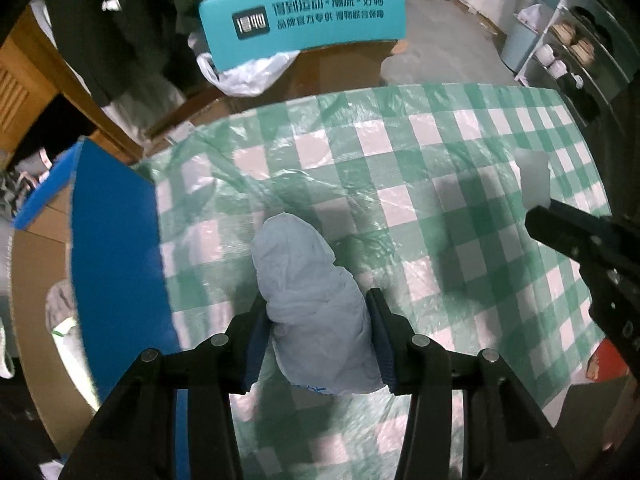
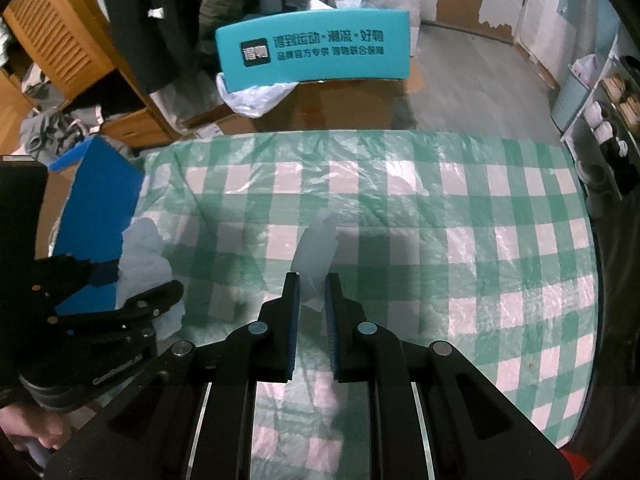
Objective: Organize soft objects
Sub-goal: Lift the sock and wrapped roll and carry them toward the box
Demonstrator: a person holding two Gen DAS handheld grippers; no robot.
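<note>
— Gripping anything, that left gripper (image 1: 320, 332)?

— Yes. Its jaws pinch a pale blue bundle (image 1: 312, 300), crumpled and soft, above the checked cloth (image 1: 460, 168). The blue box (image 1: 116, 248) stands just left of it.

— And the right gripper (image 2: 312, 304)?

— Jaws drawn close, nipping a thin white wad (image 2: 316, 252) that pokes out past the pads, over the middle of the cloth.

— Are the two touching?

— No, apart. A teal sign (image 2: 316, 52) stands beyond the table's far edge.
</note>
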